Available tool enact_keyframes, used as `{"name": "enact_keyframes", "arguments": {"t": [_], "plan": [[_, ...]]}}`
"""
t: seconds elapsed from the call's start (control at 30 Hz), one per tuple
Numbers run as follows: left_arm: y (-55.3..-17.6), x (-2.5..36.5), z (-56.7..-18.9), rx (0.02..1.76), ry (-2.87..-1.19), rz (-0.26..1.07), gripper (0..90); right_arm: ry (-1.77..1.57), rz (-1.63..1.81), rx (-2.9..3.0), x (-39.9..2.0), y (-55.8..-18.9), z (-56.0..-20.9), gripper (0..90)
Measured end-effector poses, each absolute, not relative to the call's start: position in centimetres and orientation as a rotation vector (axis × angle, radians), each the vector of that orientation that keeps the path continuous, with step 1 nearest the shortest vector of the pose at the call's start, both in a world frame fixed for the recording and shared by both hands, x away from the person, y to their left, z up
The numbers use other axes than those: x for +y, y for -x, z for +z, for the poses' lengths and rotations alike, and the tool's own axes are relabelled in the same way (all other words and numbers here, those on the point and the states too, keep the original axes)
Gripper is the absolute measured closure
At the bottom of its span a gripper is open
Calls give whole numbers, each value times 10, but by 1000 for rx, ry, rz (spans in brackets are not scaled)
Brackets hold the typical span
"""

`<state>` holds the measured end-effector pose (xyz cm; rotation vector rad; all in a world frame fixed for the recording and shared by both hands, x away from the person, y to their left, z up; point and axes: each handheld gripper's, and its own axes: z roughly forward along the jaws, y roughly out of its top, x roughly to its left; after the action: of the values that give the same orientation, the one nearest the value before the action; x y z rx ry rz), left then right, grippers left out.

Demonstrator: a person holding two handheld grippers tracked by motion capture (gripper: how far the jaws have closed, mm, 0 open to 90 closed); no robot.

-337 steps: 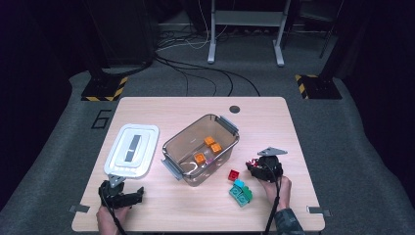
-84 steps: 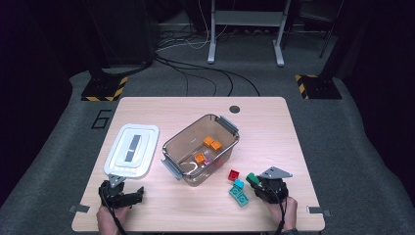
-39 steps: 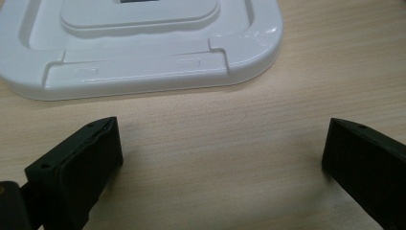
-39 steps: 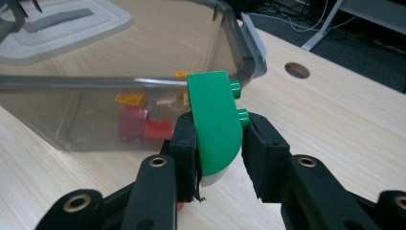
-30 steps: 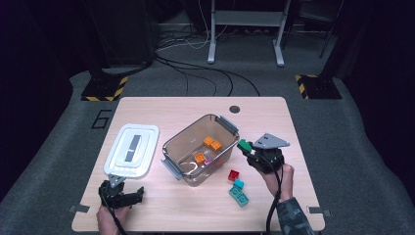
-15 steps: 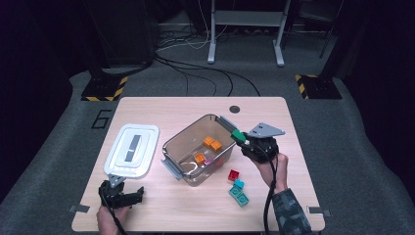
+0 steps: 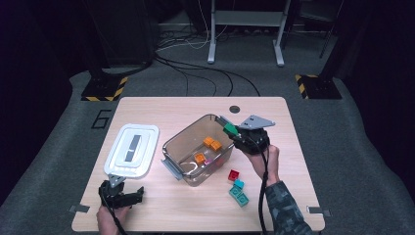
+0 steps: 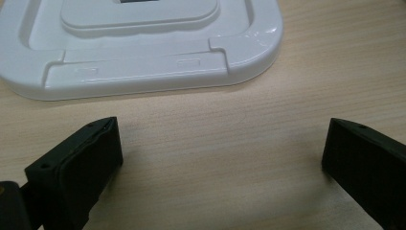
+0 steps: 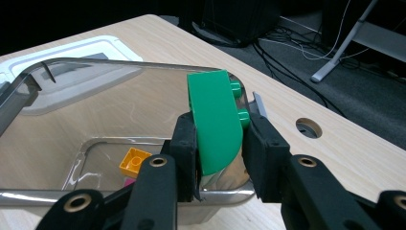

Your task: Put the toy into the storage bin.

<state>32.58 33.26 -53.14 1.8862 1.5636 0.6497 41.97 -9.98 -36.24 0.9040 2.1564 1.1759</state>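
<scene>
Left gripper (image 7: 128, 195): lower left of the high view, low over the bare table (image 7: 274, 112); in the left gripper view its jaws stand wide apart with only wood grain between them — released, grasping nothing. The right jaw is cut off by the frame edge.
White lid (image 7: 132, 155): flat on the table, left of centre in the high view, just above the left gripper. In the left gripper view (image 8: 143, 52) only its near edge shows; the rest runs off the top.
Clear box (image 7: 195, 147): centre of the high view, open. Orange bricks (image 7: 212, 143) lie on its floor; a small pink piece beside them is too small to make out.
Right gripper (image 7: 229, 128): right of centre, at the box's upper right rim, clenched on the green brick (image 9: 215, 122).
Green brick: held upright between the pads, over the box rim — its lower end is hidden behind the pads.
Loose bricks: a red brick (image 7: 233, 175) and teal bricks (image 7: 238, 192) lie on the table, lower right of the box.
</scene>
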Motion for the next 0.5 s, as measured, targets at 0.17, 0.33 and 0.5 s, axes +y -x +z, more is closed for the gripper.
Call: {"name": "enact_keyframes", "arguments": {"t": [0.17,0.33,0.5], "plan": [[-326,333,-531,1562,-1886,649,0,-909,1168,2174,-91,-428,-368,665],[-326,333,-531,1563,-1887,651,0,-921,1163,2188,-86,-438,-373,665],[-326,333,-531,1563,-1886,651,0,-935,1164,2203,-81,-446,-379,664]]}}
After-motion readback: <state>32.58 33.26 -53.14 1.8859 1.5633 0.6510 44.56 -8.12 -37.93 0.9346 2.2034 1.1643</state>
